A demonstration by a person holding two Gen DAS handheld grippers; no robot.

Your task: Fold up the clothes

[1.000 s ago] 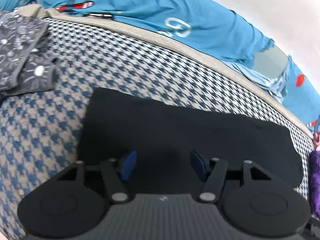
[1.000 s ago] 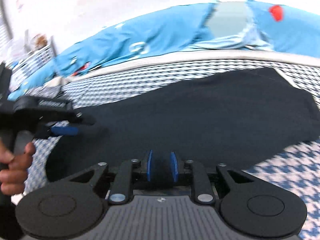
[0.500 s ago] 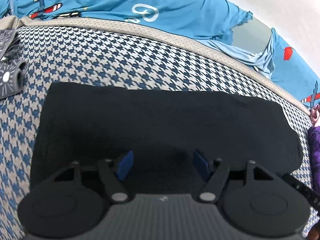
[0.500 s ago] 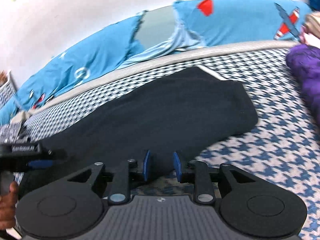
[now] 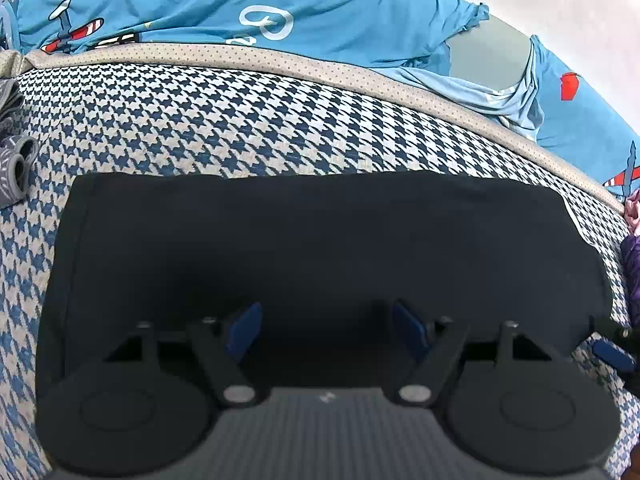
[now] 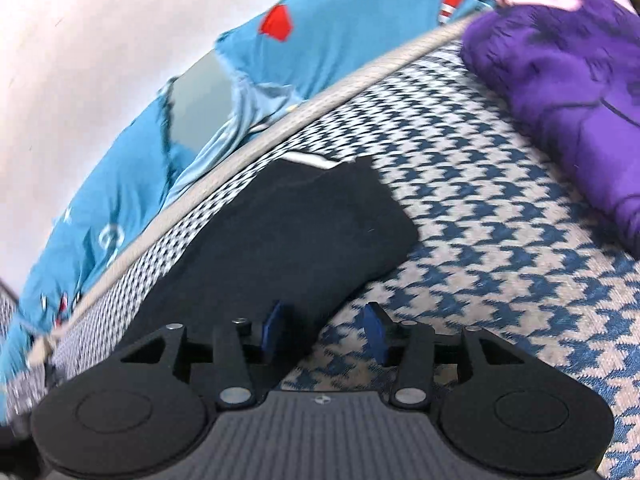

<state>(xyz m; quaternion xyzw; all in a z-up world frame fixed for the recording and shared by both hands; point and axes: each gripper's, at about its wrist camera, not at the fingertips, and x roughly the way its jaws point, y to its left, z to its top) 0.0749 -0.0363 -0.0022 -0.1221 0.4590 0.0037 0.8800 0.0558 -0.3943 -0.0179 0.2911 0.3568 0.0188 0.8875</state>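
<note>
I have the black garment (image 5: 320, 248) lying flat as a wide folded band on the houndstooth mattress (image 5: 224, 128), below the crumpled blue sheet (image 5: 280, 4). My left gripper (image 5: 326, 330) hangs over its near edge, jaws spread and just now widening, no cloth pinched. My right gripper (image 6: 322, 330) sits at the garment's right end (image 6: 288, 240); its jaws have just opened, one pad over the black edge, nothing gripped. A purple garment (image 6: 568, 92) lies apart to the right.
</note>
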